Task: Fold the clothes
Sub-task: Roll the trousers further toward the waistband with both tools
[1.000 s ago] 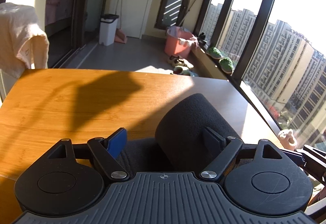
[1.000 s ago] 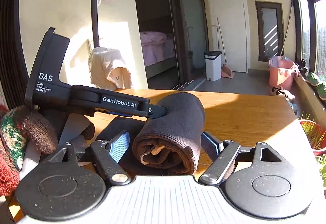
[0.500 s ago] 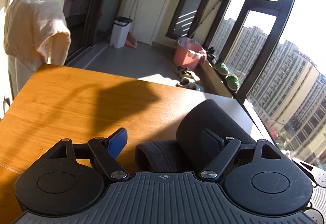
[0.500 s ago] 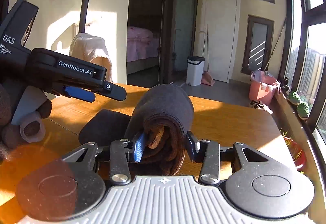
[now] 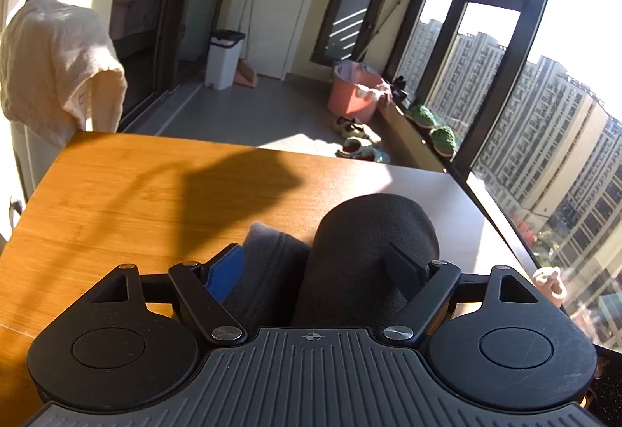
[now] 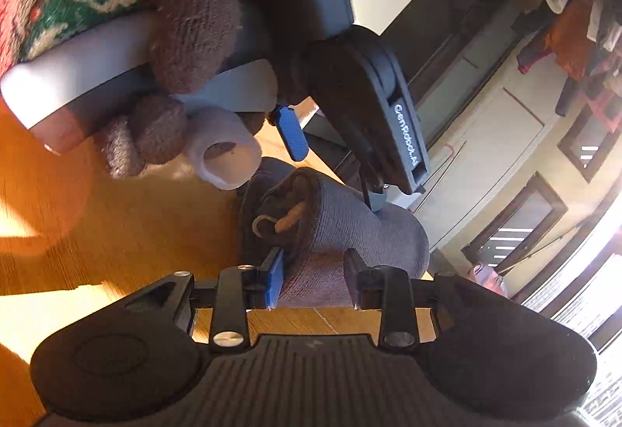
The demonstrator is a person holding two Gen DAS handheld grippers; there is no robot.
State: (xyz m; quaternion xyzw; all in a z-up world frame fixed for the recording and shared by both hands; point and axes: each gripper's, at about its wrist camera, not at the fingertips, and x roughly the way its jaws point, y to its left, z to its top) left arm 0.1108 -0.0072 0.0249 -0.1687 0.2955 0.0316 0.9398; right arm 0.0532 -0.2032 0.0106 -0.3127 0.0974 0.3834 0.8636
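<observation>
A dark grey rolled garment [image 5: 373,232] lies on the wooden table [image 5: 136,194]. My left gripper [image 5: 315,267] is open and straddles it: the thick roll presses the right finger [image 5: 404,267], and a thinner fold lies beside the blue left pad [image 5: 225,271]. In the right wrist view the camera is strongly tilted. My right gripper [image 6: 314,279] is shut on the end of the garment [image 6: 350,232], whose brown inner layers show. The left gripper body [image 6: 388,124] hangs just above it, held by a hand in a brown glove [image 6: 194,19] and a patterned knit sleeve.
A cream towel [image 5: 58,65] hangs over a chair at the table's far left corner. Beyond the table are a white bin [image 5: 223,58], a pink bucket [image 5: 353,89] and slippers [image 5: 357,139]. A large window [image 5: 544,116] runs along the right, close to the table's right edge.
The right gripper closed on the end of the roll and has since tilted sharply with it. More of the garment now sits between the left fingers, whose spread is unchanged.
</observation>
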